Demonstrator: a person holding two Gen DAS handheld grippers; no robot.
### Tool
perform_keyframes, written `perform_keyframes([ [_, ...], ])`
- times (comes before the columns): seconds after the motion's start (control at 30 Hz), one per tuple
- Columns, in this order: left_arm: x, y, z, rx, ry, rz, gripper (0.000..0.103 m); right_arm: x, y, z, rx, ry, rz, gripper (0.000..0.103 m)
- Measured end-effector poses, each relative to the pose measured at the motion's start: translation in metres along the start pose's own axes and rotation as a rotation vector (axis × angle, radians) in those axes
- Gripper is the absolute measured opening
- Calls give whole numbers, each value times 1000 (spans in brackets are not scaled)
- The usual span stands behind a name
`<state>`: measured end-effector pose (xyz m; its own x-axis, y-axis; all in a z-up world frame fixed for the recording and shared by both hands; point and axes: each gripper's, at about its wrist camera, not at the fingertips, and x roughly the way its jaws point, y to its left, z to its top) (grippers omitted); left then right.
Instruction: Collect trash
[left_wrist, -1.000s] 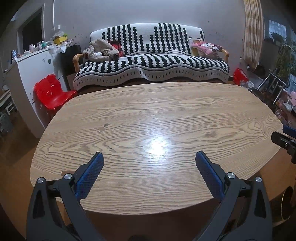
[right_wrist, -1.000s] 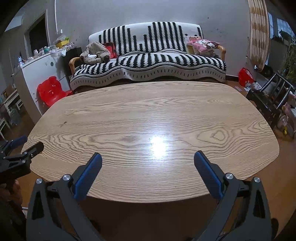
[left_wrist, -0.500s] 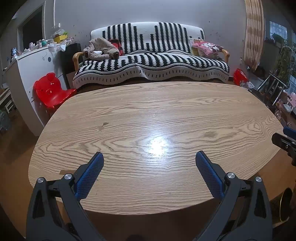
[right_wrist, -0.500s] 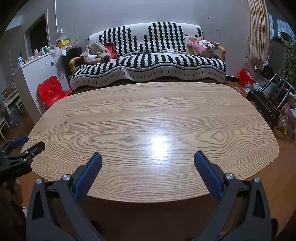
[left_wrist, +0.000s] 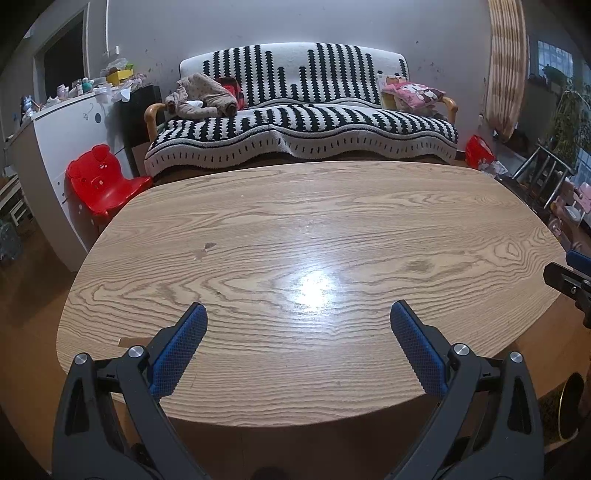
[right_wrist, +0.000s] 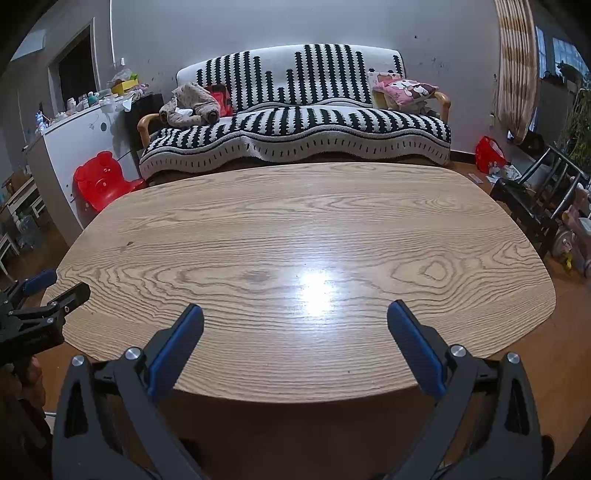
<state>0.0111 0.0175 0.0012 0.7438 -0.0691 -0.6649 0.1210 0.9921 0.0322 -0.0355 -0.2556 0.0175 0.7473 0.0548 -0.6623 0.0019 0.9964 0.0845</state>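
A bare oval wooden table (left_wrist: 295, 229) fills both views; it also shows in the right wrist view (right_wrist: 295, 221). I see no trash on it. My left gripper (left_wrist: 299, 314) is open and empty over the table's near edge. My right gripper (right_wrist: 295, 314) is open and empty over the near edge too. The left gripper shows at the left edge of the right wrist view (right_wrist: 40, 295). The right gripper's tip shows at the right edge of the left wrist view (left_wrist: 570, 273).
A black-and-white striped sofa (left_wrist: 303, 122) stands behind the table. A red child's chair (left_wrist: 99, 181) and a white cabinet (left_wrist: 62, 125) are at the left. A red bag (left_wrist: 478, 151) and black metal chairs (right_wrist: 532, 199) are at the right. A dark round container (left_wrist: 570, 406) sits on the floor at lower right.
Both views have barely shifted. Both grippers remain open and empty.
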Motion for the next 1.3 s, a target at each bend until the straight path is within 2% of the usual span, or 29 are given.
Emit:
perform_keyframes([
  [1.3, 1, 0, 0, 0, 2, -1, 96, 1, -4, 0, -1, -2, -2, 96],
])
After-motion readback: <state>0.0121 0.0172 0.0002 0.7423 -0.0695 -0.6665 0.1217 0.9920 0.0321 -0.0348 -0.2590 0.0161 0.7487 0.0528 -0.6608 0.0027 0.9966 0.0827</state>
